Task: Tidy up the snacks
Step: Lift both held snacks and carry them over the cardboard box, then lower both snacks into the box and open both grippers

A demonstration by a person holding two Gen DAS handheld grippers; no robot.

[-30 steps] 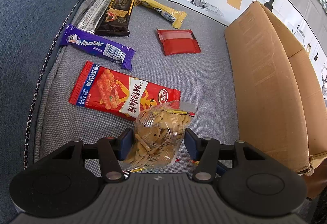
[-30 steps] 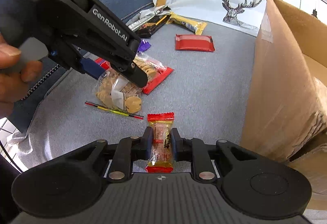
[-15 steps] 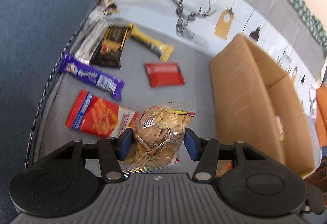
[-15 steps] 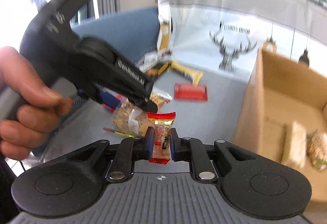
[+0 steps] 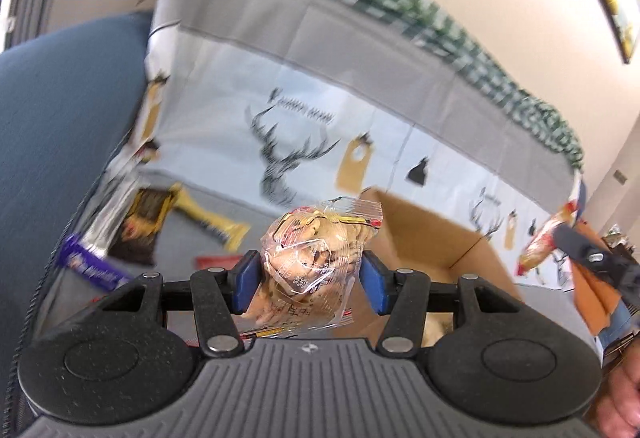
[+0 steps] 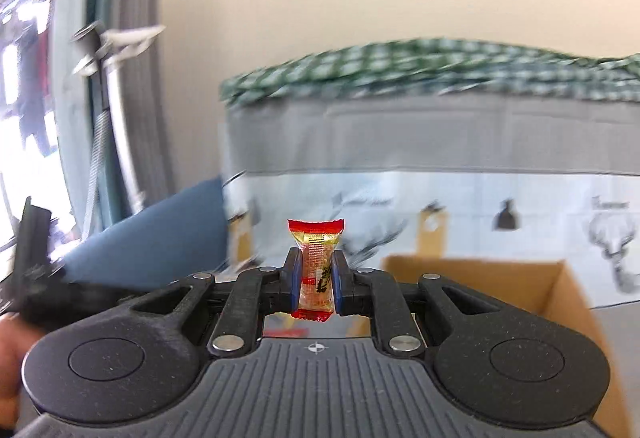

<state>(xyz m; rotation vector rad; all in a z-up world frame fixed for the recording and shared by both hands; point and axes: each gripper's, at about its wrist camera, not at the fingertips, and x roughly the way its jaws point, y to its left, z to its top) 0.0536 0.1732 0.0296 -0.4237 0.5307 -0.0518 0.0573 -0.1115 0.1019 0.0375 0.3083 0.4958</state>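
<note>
The grey sofa seat (image 5: 176, 238) has a few snacks lying on it: a purple wrapper (image 5: 90, 268), a dark packet (image 5: 140, 226), a yellow bar (image 5: 212, 222) and a red packet (image 5: 218, 261), pretty blurry. An open cardboard box (image 5: 432, 238) sits on it too.

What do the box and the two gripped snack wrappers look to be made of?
Box: seemingly plain brown cardboard, matte, with folded flaps. Biscuit bag in the left gripper: thin clear plastic film, glossy and crinkled, contents visible. Candy wrapper in the right gripper: shiny red-and-gold film, possibly foil-backed.
</note>
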